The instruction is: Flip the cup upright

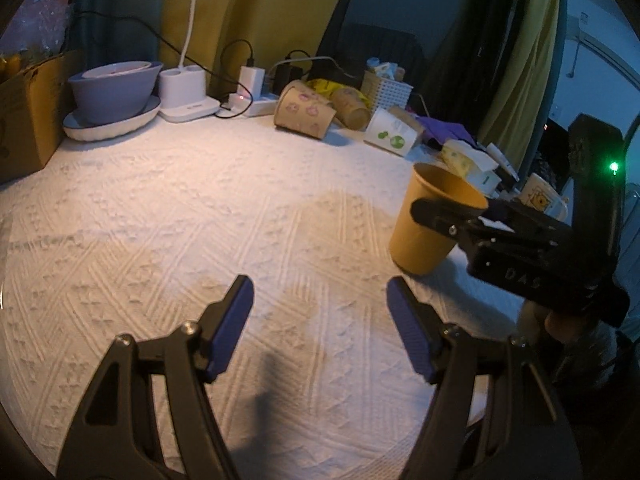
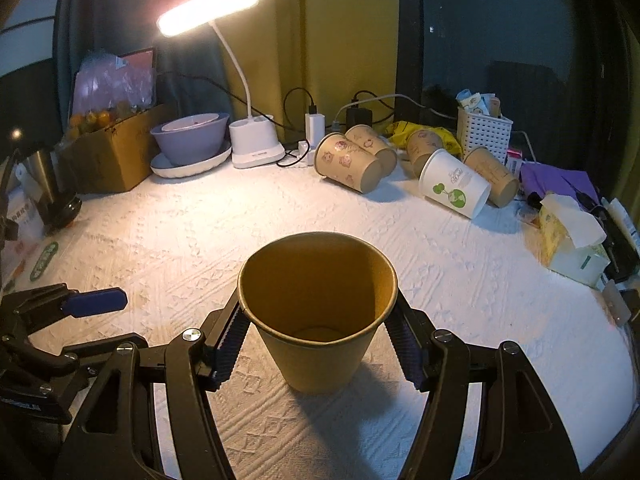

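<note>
A plain brown paper cup point(image 2: 316, 316) stands upright on the white textured tablecloth point(image 2: 200, 220), mouth up. My right gripper point(image 2: 318, 340) has its two fingers against the cup's sides just below the rim. In the left wrist view the same cup point(image 1: 424, 232) stands at the right with the right gripper point(image 1: 452, 220) clamped on it. My left gripper point(image 1: 320, 328) is open and empty, low over the cloth to the left of the cup; one blue pad of it shows in the right wrist view point(image 2: 96, 302).
Several paper cups point(image 2: 352, 164) lie on their sides at the back, one white point(image 2: 454, 188). A lamp base point(image 2: 256, 144), stacked bowls point(image 2: 188, 140), a cardboard box point(image 2: 116, 152), a white basket point(image 2: 484, 132) and a tissue box point(image 2: 572, 240) line the edges.
</note>
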### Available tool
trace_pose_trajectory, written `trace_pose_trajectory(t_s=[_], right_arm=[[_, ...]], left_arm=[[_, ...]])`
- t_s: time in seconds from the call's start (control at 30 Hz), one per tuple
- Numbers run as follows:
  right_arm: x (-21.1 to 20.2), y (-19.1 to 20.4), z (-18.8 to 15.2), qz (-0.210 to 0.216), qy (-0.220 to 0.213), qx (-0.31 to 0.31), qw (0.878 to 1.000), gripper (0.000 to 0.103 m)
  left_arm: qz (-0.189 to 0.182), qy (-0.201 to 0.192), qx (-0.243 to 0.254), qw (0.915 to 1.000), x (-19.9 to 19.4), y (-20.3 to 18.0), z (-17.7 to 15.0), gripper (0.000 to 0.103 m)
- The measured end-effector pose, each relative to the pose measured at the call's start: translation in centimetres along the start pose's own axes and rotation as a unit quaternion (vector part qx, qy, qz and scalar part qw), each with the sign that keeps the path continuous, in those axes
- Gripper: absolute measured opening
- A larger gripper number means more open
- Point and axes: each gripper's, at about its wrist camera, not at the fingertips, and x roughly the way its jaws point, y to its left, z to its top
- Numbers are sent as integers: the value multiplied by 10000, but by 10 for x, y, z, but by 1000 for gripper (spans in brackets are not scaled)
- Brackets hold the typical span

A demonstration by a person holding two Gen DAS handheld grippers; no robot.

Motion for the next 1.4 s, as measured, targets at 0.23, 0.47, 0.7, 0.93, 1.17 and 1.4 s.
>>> trace_pose_trajectory(t_s=[0.23, 0.47, 0.7, 0.93, 1.17, 1.4], right_arm=[[1, 2, -3, -32, 35, -31, 10000, 68], [1, 3, -4, -31, 86, -98, 9999, 68], [-3, 5, -10, -103, 123, -109, 9998, 74], [-13, 7, -17, -206, 188, -150, 9995, 75], [-28, 9, -21, -285, 180, -115, 9994, 75], [-46, 10, -25, -284, 148, -56, 9995, 75]], left_arm=[[-13, -6, 21, 10000, 0, -2, 0, 71], [-35, 1, 46, 10000, 0, -3, -1, 71], [-20, -24, 80, 10000, 0, -6, 0, 71], [-57, -105, 57, 9999, -5, -5, -2, 71], [-63, -215, 189, 9996, -13, -10, -5, 71], [66, -343, 366, 9987, -24, -17, -11, 84]])
